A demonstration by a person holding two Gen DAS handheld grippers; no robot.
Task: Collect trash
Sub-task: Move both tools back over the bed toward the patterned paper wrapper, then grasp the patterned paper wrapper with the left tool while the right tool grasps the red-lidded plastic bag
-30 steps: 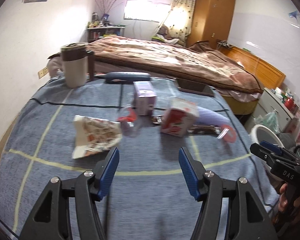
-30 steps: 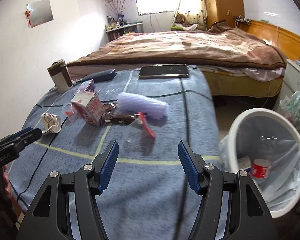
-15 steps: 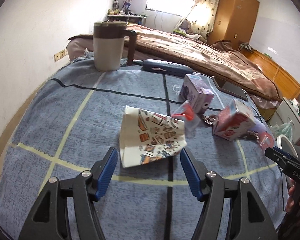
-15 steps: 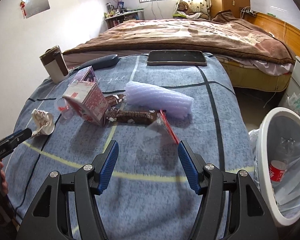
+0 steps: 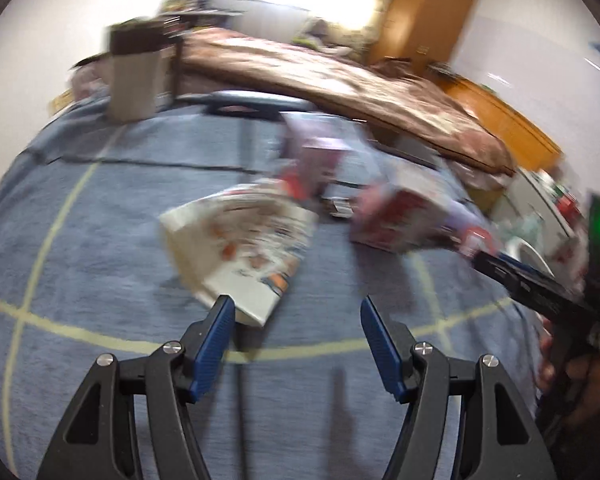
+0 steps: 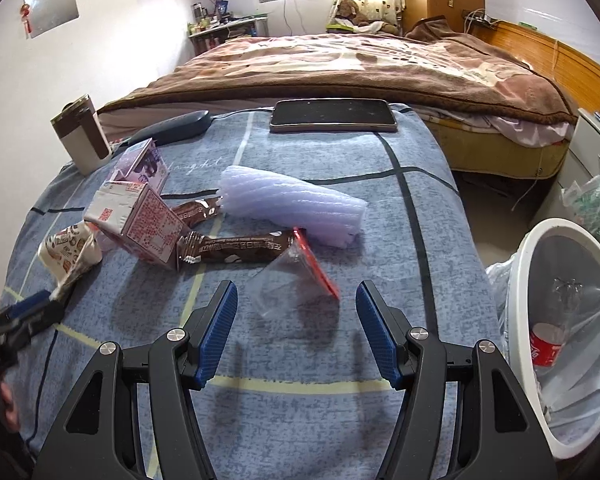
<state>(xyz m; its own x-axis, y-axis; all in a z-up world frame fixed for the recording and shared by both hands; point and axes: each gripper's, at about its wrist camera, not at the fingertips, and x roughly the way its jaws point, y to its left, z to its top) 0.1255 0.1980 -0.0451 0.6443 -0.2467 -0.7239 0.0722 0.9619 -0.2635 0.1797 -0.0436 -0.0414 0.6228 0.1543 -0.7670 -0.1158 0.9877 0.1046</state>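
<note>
In the left wrist view, which is blurred, we see our left gripper [image 5: 296, 320] at the bottom centre with its blue pads wide apart and nothing pressed between them. The printed paper wrapper [image 5: 240, 248] lies on the blue blanket [image 5: 100, 240] in the middle of the frame; its lower corner reaches to just beside the tip of the left pad, but we cannot tell if they touch. At the right edge of this frame the right gripper [image 5: 532, 284] appears as a dark bar held by a hand [image 5: 576, 376].

In the right wrist view our right gripper [image 6: 296, 304] stands at the bottom centre, also wide, with its jaws empty. Just above the gap between the pads lies a clear plastic bag [image 6: 288, 284] with a red strip. Above it, in the centre, lies a brown snack wrapper [image 6: 236, 248], and a roll of pale foam sheet [image 6: 292, 204] is higher, partly over the red strip. To the left of centre a pink and white carton [image 6: 136, 220] lies tilted, with a purple box [image 6: 142, 162] behind it. The paper wrapper shows at the left edge here. In the upper left stands a cream and brown mug [image 6: 82, 140]; a phone [image 6: 332, 116] lies at the upper centre.

At the right edge is a white trash bin [image 6: 528, 280] with a clear liner, and a red can [image 6: 544, 344] lies inside.
</note>
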